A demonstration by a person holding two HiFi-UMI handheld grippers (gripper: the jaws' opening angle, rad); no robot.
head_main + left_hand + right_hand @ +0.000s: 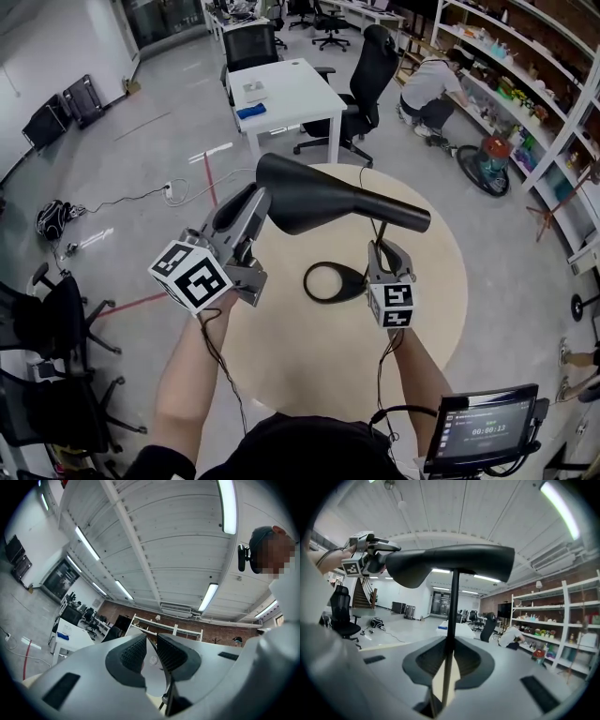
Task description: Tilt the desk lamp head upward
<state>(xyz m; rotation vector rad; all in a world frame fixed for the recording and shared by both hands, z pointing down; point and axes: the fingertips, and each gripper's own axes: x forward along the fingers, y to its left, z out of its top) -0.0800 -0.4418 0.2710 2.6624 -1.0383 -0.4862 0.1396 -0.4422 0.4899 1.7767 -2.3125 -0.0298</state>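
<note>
A black desk lamp stands on the round pale table (pixel 441 281). Its ring base (pixel 354 278) lies flat, a thin stem (pixel 379 232) rises from it, and the long head (pixel 328 202) sits roughly level on top. My left gripper (pixel 255 199) is shut on the wide left end of the head. In the left gripper view the head's rim and pale underside (pixel 152 667) sit between the pads. My right gripper (pixel 386 248) is open around the stem (pixel 453 602), whose thin rod runs through the gap clear of both pads. The lamp head (pixel 454 559) spans the right gripper view.
A white desk (pixel 281 94) and black office chairs (pixel 366 75) stand beyond the table. A person (pixel 431 89) crouches by the shelves (pixel 525 75) at right. A small screen (pixel 483 427) sits at the lower right, and more chairs (pixel 56 319) stand at left.
</note>
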